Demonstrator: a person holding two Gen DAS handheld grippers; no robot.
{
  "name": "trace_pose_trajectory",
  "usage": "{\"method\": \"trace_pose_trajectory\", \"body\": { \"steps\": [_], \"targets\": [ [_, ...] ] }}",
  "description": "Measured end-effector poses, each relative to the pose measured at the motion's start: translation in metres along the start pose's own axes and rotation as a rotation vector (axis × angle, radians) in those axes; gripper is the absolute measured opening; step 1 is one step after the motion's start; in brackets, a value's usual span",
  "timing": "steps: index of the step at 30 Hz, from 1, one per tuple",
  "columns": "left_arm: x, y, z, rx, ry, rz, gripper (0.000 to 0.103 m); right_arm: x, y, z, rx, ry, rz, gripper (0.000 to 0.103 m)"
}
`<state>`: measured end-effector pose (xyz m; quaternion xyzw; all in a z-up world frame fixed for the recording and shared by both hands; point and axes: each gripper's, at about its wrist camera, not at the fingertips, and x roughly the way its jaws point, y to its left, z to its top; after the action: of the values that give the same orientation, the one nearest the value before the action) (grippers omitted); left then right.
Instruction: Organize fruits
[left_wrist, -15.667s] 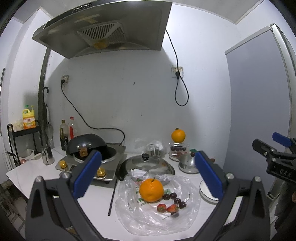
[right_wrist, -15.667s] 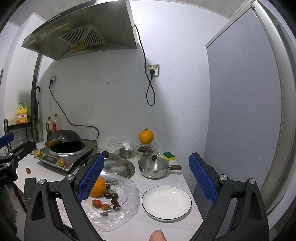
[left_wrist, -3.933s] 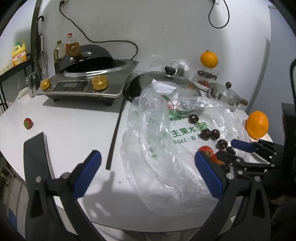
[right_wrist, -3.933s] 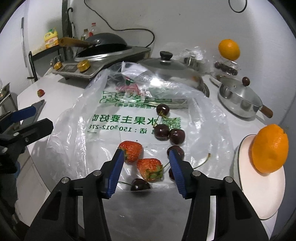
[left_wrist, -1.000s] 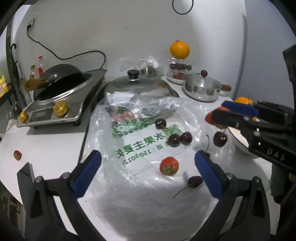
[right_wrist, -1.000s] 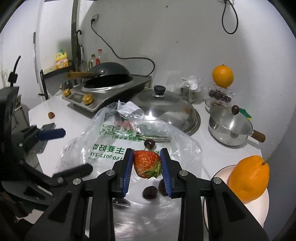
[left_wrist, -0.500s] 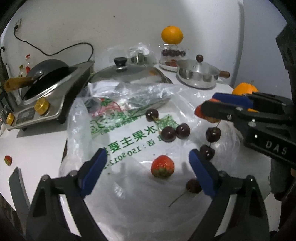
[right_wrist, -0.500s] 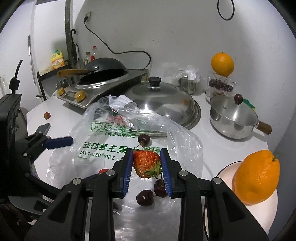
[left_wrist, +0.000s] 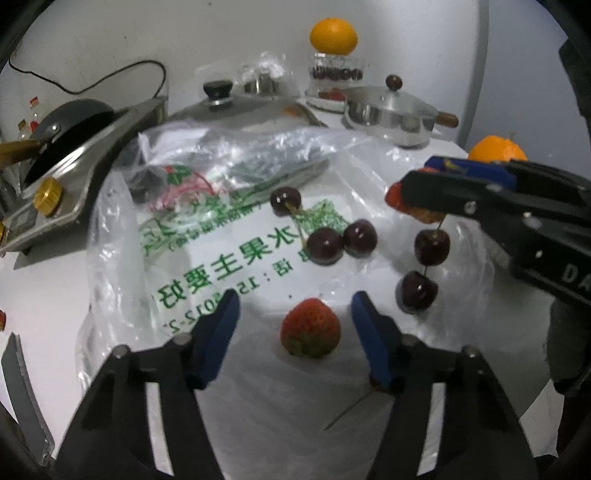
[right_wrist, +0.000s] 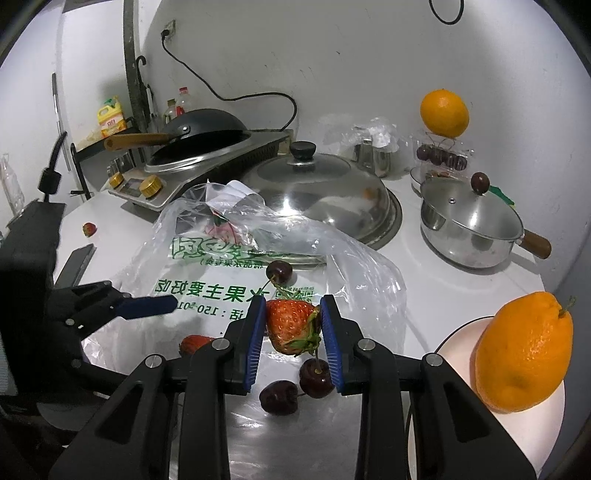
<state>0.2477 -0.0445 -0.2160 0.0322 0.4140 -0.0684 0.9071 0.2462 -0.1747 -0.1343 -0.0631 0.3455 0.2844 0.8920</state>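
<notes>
Both of my grippers point steeply down at a white countertop. My left gripper (left_wrist: 295, 325) hangs low over a crinkled clear plastic bag (left_wrist: 229, 229) printed with green characters, its black arms ending in blue ribbed pads. Its jaws are closing around a red strawberry on the bag (left_wrist: 310, 328), which lies between the pads with a gap on each side, stem end toward me.

My right gripper (right_wrist: 293, 338) is clamped on a second strawberry (right_wrist: 290, 325), a plump, seeded one with green leaves hanging down, lifted clear of the bag. Just beneath it are two glossy dark cherries (right_wrist: 314, 376) with thin stems. Three more round cherries (left_wrist: 325, 245) rest further back on the bag's printed panel.

To the right, a dimpled orange (right_wrist: 524, 350) sits on a round white plate (right_wrist: 461, 332) with a dark rim. Far behind the bag are a domed steel lid (right_wrist: 317, 192) with a black knob, and a small shiny saucepan (right_wrist: 469, 229) with a wooden handle.
</notes>
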Motion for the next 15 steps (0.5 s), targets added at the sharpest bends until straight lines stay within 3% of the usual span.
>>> {"method": "trace_pose_trajectory", "body": {
  "steps": [12,15],
  "targets": [
    [0.005,0.001,-0.006,-0.004,0.033,-0.041,0.035,0.000,0.005,-0.006,-0.001,0.020,0.014,0.032],
    [-0.002,0.005,-0.008,-0.011,0.023,-0.045,0.034,0.000,0.010,-0.008,-0.011,0.025,0.017,0.032]
  ]
}}
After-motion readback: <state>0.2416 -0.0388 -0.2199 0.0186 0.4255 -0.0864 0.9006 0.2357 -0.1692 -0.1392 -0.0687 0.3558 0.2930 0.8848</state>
